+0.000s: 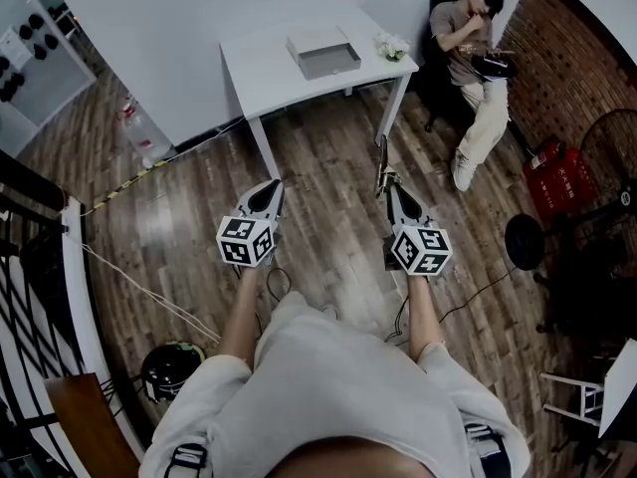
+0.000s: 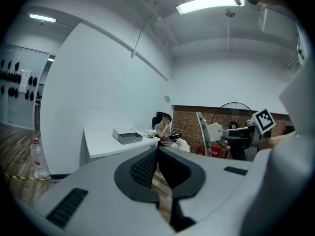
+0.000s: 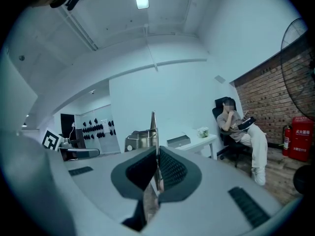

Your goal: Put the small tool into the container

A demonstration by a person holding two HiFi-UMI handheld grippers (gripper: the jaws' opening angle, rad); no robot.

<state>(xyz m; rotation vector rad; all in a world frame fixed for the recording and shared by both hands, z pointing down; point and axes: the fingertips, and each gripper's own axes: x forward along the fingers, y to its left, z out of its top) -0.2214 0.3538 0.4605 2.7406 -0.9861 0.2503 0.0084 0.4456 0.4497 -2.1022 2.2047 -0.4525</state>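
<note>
1. Closest to you, at about 11 o'clock, your left gripper (image 1: 270, 191) has its jaws pressed together with nothing between them. It has no part in this step, so I would carry it wide of the other hand.
2. At about 1 o'clock, your right gripper (image 1: 390, 185) pinches the small tool (image 1: 381, 159), a thin flat metal strip. It stands upright out of the jaw tips, well above the floor (image 1: 328, 227). The right gripper view shows the pads closed on its lower part, with most of the strip (image 3: 153, 127) sticking out free above them.
3. The step in hand looks like the carry to the table. That long free end could lever in the pinch, so squeeze firmly and walk without swinging the hand.
4. At 12 o'clock, the white table (image 1: 264, 73) is well apart from both grippers, with only bare wooden floor between.
5. On the table, the container (image 1: 323, 54) is a shallow grey box that looks open on top.
   - A small bunch of flowers (image 1: 393, 46) sits near its 3 o'clock, by the table's right edge.
   - Come in over the near edge and bring the strip low over the box.
   - Tip it toward flat before you spread the jaws, so it does not bounce out.
   - Stay clear of the flowers.
6. Farthest off, at 2 o'clock, a person (image 1: 468, 38) sits beside the table's right end. Steer the strip's free end away from them.
</note>
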